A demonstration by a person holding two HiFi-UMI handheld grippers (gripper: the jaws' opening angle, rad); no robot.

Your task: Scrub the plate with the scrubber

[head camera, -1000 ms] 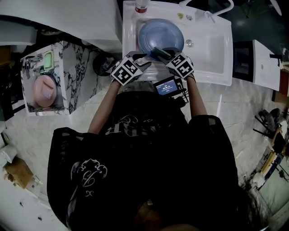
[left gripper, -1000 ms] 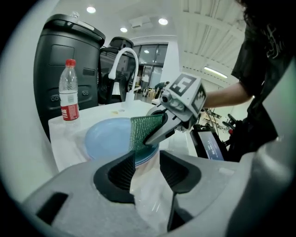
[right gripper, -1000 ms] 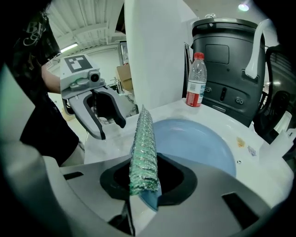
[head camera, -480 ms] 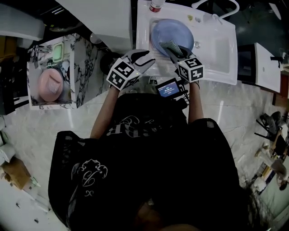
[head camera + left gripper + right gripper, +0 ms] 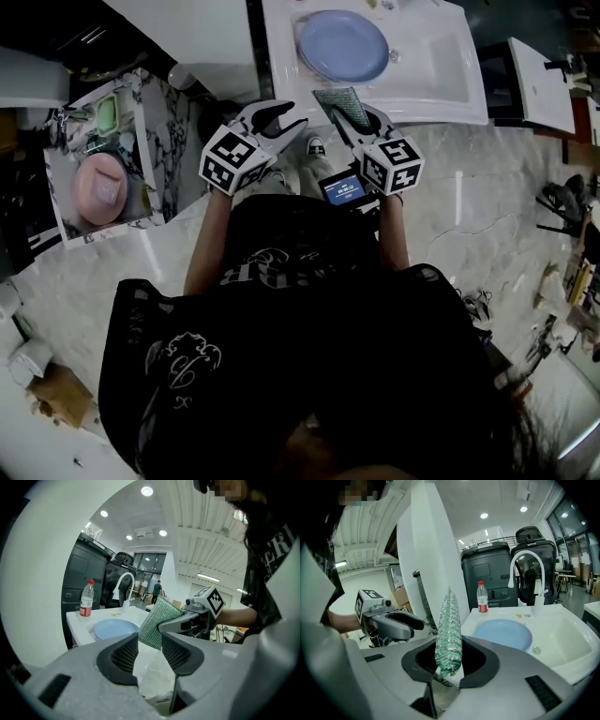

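Short of the sink (image 5: 433,94), the right gripper (image 5: 353,119) clamps the scrubber (image 5: 338,100) on edge, seemingly poised for scrubbing; the left gripper (image 5: 273,118) gapes wide, empty. The plate (image 5: 342,45) lies flat inside the sink.

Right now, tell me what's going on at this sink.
A person holds a gripper in each hand, both short of the sink. The right gripper is shut on the green scrubber, which stands upright between its jaws. The left gripper is open, with nothing between its jaws. The blue plate lies in the sink with nothing touching it, so no scrubbing is happening at this moment. A bottle stands at the sink's back edge.
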